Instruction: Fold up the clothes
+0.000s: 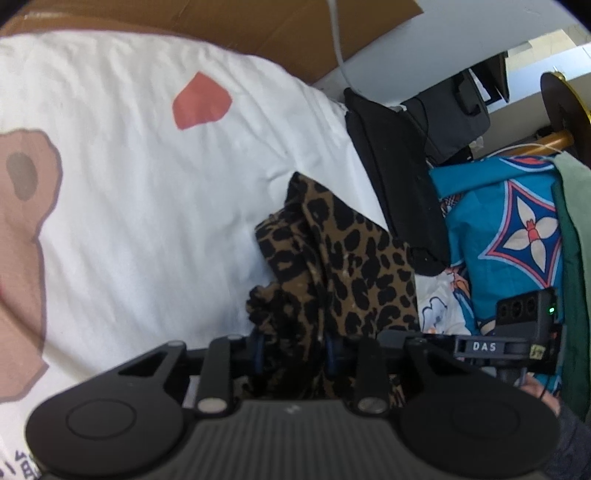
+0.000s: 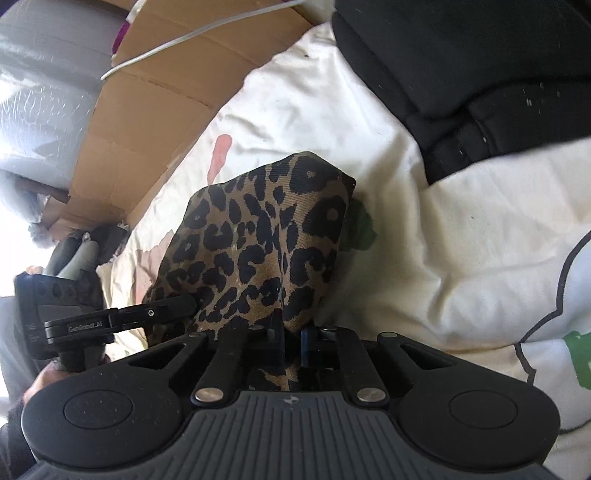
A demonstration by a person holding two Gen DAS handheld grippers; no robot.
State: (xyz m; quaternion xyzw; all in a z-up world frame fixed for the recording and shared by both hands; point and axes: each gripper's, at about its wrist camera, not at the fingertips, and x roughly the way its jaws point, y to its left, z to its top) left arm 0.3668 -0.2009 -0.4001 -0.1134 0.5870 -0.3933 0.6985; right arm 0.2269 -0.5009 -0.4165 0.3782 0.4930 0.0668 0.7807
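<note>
A leopard-print garment (image 1: 332,243) hangs bunched above a white sheet with a bear print (image 1: 129,177). My left gripper (image 1: 295,347) is shut on one part of it, cloth pinched between the blue-padded fingers. My right gripper (image 2: 291,339) is shut on another part of the same leopard-print garment (image 2: 266,236), which drapes forward from the jaws over the white sheet (image 2: 424,258). The right gripper's body shows at the right of the left wrist view (image 1: 517,339); the left gripper's body shows at the left of the right wrist view (image 2: 74,321).
A folded black garment (image 1: 399,177) lies beyond the leopard cloth, also in the right wrist view (image 2: 472,74). A blue patterned cloth (image 1: 509,229) and a green garment (image 1: 572,258) are at the right. A cardboard box (image 2: 147,110) and a white cable (image 2: 192,33) stand behind.
</note>
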